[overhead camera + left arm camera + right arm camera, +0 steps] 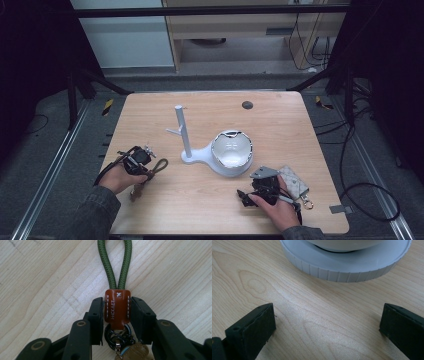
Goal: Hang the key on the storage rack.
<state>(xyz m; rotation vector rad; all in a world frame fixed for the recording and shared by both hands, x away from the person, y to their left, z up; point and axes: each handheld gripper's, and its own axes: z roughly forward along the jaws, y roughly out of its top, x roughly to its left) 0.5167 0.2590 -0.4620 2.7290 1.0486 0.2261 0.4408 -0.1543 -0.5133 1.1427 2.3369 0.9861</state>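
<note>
Surface: pale wooden table [280, 125]; dark floor and cables around it.
Left gripper [117, 312]: jaws clenched on the keychain's brown leather tab [117, 308]; green cord loop [115, 262] extends ahead of them.
Right gripper [327, 322]: jaws spread wide, grasping nothing; ribbed white stand base [344, 265] just ahead.
High view: white bowl [231, 151] between both grippers; grey pouch [295, 181] beside the right one.

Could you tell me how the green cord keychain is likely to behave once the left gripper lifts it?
The cord loop is braided rope, so it will probably droop. The leather tab, flanked closely by both jaws, looks firm enough to grip. The clips below would likely dangle and swing.
</note>
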